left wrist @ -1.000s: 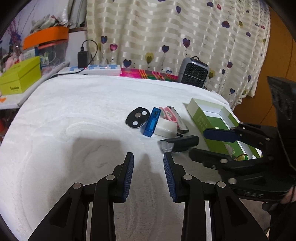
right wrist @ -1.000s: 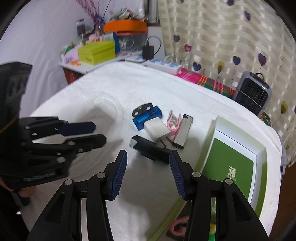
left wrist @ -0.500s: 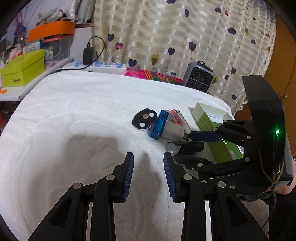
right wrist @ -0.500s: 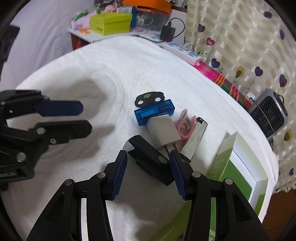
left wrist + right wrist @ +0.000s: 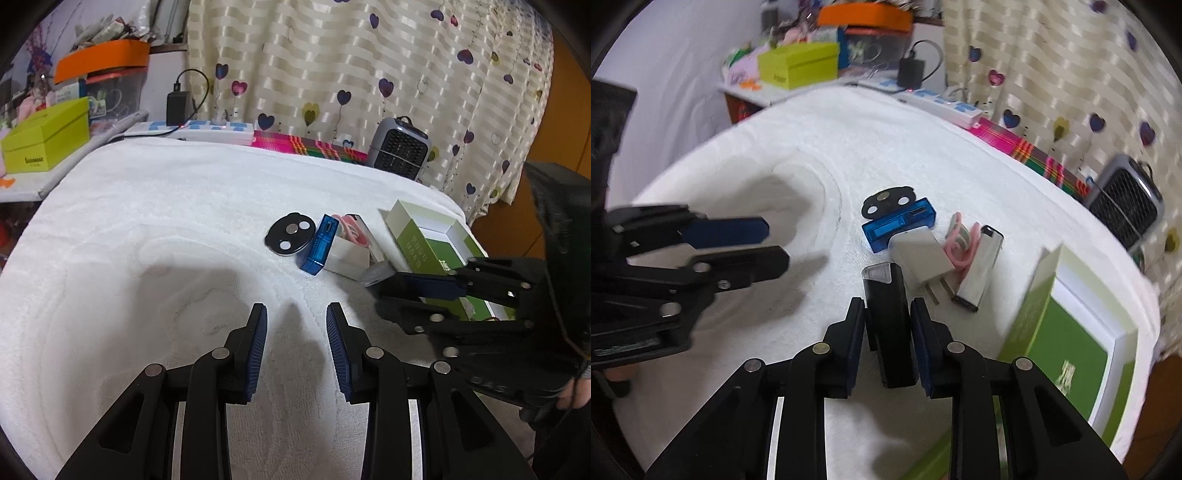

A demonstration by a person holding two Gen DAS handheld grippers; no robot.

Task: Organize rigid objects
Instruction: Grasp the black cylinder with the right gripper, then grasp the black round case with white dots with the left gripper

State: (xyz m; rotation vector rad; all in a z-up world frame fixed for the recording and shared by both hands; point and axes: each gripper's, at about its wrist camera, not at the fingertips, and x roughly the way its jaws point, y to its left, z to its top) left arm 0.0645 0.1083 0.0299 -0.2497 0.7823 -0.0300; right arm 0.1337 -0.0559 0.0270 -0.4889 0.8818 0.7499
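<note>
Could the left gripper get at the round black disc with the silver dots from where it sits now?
Probably yes: the left gripper is open and empty, and only bare white towel lies between it and the round black disc.

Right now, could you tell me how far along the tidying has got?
Early. The right gripper has its fingers closed on the black device. The green box shows nothing sorted inside. The blue dongle, white charger and silver lighter remain on the towel. The left gripper is open, empty.
</note>
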